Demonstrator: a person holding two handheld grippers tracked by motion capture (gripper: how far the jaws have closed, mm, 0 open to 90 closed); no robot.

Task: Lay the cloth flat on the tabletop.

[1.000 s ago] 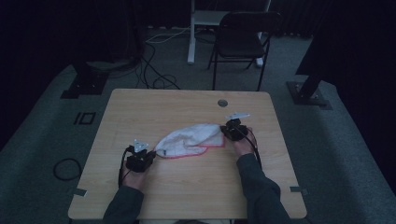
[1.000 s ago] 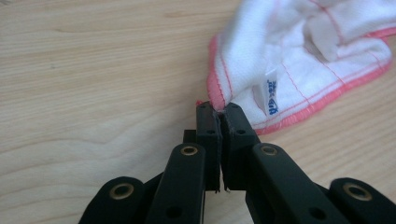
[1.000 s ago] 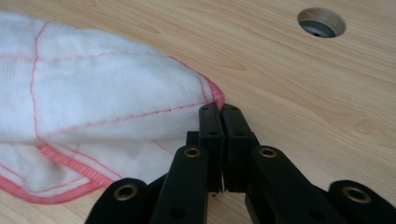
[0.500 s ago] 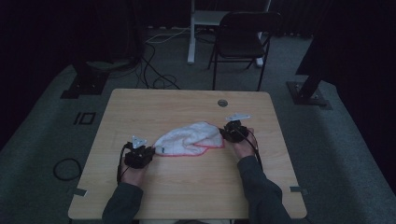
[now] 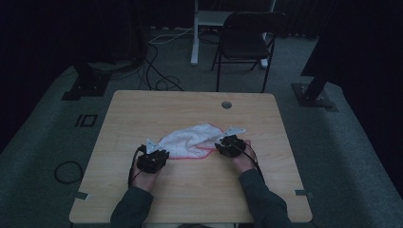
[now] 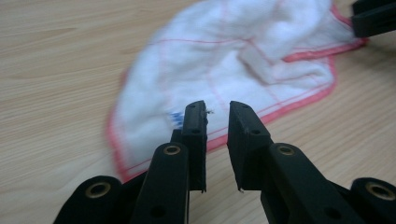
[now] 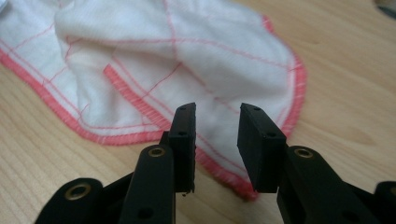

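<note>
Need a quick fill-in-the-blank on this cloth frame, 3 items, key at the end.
1. The white cloth has a hem stitched in ____.
2. It lies crumpled on a ____ table.
3. The left gripper and the right gripper each have jaws standing ____, with nothing pinched between them.

Missing words: red; wooden; open

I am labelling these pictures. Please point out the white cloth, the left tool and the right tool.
white cloth [image 5: 192,139]: high view, on its bunched white middle.
left tool [image 6: 217,119]: left gripper view, midway between its two black tips.
right tool [image 7: 217,122]: right gripper view, midway between its two black tips.
</note>
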